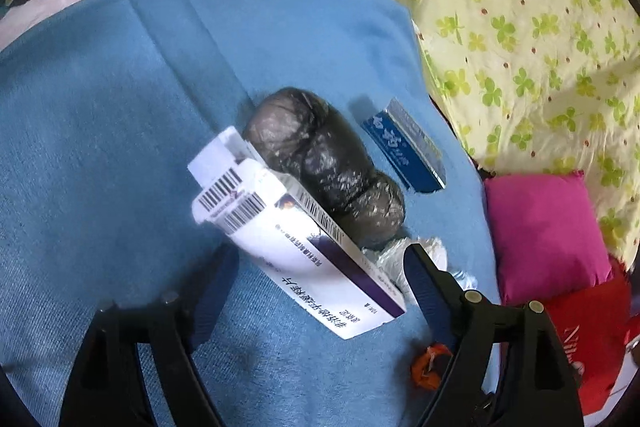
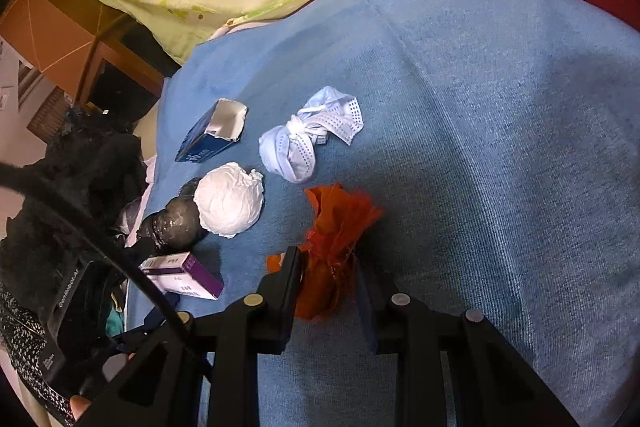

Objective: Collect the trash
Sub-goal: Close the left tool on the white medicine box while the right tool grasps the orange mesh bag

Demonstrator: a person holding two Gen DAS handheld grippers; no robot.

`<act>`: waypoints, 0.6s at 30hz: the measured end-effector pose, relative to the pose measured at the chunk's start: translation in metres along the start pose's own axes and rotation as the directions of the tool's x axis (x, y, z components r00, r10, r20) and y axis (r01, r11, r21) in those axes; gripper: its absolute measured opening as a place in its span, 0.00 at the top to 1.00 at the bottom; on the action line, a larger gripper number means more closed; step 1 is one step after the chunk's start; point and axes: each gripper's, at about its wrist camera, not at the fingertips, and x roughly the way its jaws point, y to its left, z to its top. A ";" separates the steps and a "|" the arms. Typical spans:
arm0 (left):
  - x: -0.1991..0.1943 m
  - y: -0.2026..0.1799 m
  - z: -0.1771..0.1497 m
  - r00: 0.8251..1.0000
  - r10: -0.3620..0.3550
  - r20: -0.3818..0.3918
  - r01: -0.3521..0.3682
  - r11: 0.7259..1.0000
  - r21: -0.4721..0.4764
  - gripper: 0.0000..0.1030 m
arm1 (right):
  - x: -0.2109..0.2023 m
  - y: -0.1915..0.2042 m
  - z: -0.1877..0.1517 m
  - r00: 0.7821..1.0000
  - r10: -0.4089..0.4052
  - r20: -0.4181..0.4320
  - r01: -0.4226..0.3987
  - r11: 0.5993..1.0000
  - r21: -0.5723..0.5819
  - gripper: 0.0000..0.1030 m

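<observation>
On the blue blanket (image 1: 100, 147) a white and purple medicine box (image 1: 296, 239) lies between the wide-apart fingers of my left gripper (image 1: 320, 259); I see no pad pressing on it. Beside it are a black plastic bundle (image 1: 324, 167), an open blue box (image 1: 404, 147) and a white paper ball (image 2: 230, 199). A knotted pale blue face mask (image 2: 308, 139) lies farther out. My right gripper (image 2: 326, 283) is shut on a crumpled orange wrapper (image 2: 336, 227), which stands up from the blanket between its fingers.
A clover-print quilt (image 1: 520, 27) and a magenta pillow (image 1: 544, 231) border the blanket on one side, with a red bag (image 1: 588, 339) below the pillow. Dark clothing (image 2: 80, 167) is heaped at the blanket's other edge. Brown wooden furniture (image 2: 52, 39) stands beyond it.
</observation>
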 end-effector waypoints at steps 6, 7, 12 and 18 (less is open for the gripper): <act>0.000 -0.003 -0.005 1.000 0.005 -0.010 -0.005 0.998 0.070 0.19 | 0.000 0.002 -0.001 1.000 -0.004 -0.001 0.004 1.000 -0.013 0.71; 0.000 -0.003 -0.005 1.000 0.002 -0.012 -0.001 0.997 0.072 0.19 | 0.000 0.002 -0.001 1.000 -0.005 -0.001 0.005 1.000 -0.016 0.71; -0.005 0.002 -0.008 0.999 0.015 -0.029 -0.013 0.996 0.093 0.29 | 0.000 0.003 -0.002 1.000 -0.004 -0.003 0.004 1.000 -0.027 0.71; -0.021 0.018 -0.016 0.997 -0.016 -0.076 0.021 0.998 0.060 0.33 | 0.000 0.002 -0.001 1.000 0.003 -0.010 -0.003 1.000 -0.025 0.71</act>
